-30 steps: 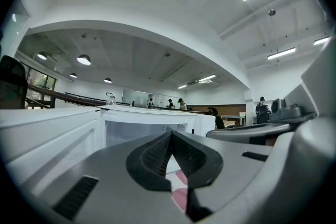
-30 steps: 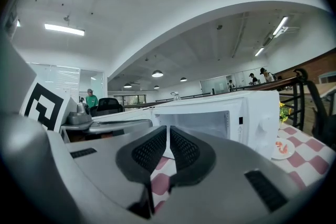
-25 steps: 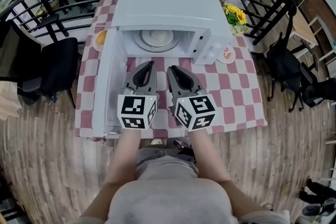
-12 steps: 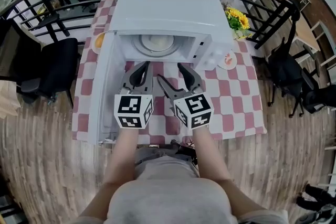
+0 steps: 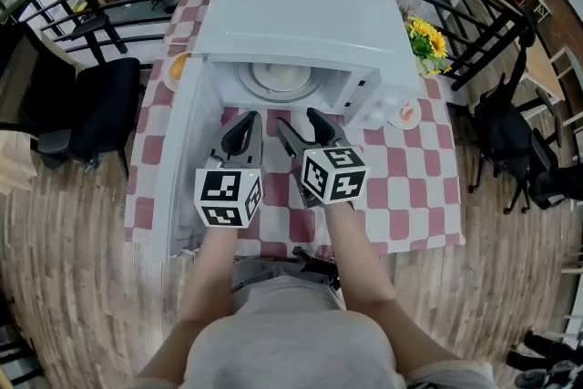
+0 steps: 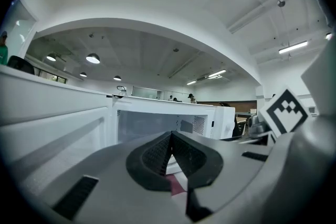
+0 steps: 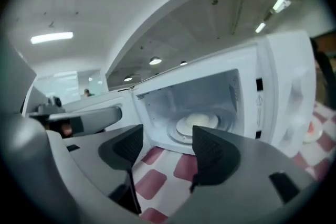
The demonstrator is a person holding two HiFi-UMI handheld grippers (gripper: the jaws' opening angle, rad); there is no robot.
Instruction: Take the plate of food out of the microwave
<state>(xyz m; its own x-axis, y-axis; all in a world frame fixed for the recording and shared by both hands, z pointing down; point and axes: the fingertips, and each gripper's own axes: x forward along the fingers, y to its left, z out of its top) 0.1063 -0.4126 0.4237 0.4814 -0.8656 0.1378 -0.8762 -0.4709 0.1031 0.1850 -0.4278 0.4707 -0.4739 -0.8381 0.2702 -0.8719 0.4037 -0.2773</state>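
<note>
A white microwave stands on a checked table, its door swung open to the left. Before the opening, the left gripper has its jaws pressed together and empty. Just beside it, the right gripper has jaws that have just been opening and are now spread wide, with nothing between them. The plate of food sits inside the microwave, apart from both grippers.

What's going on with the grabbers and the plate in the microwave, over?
Left gripper shut, empty. Right gripper just opened, nothing between its jaws. Plate of food sits inside the microwave, untouched. Door swung open, nothing blocking the way in.
</note>
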